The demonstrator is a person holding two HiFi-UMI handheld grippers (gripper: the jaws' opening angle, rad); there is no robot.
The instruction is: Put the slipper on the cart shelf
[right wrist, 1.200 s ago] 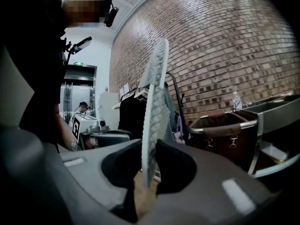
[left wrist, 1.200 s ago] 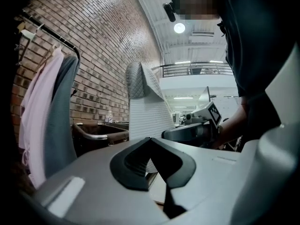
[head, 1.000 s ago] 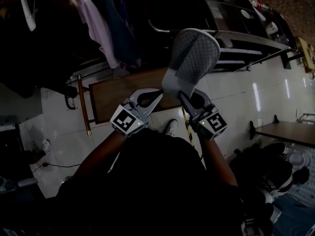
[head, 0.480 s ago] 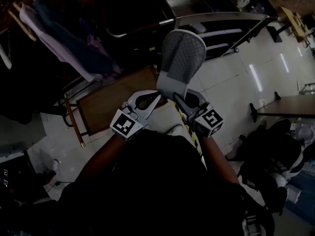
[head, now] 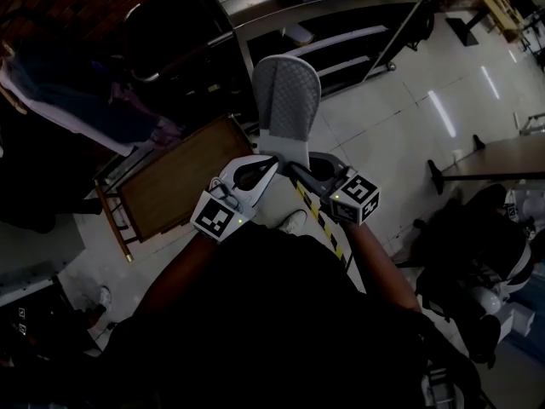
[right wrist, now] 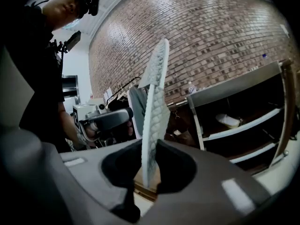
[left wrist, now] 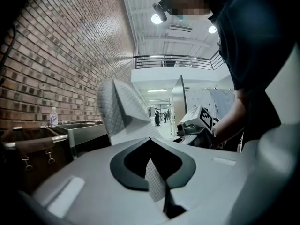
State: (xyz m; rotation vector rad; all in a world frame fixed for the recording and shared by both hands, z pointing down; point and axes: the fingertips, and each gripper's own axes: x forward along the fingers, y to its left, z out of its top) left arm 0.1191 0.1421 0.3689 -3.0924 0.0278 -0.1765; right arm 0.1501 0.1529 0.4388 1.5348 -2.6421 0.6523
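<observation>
Between left gripper point(head: 271, 165) and right gripper point(head: 296, 171), the slipper point(head: 285, 96) seems pinched upright.

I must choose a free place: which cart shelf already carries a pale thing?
The upper shelf: a pale object lies on it, while on the lower shelf I see none.

Slipper point(head: 285, 100) shifted left; cart shelves point(head: 349, 37) now ahead.

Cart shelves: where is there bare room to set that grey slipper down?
The lower shelf looks bare. The upper shelf holds a pale object toward one end; the rest is free. The wooden tabletop is bare too. Crowded: the hanging clothes nearby.
</observation>
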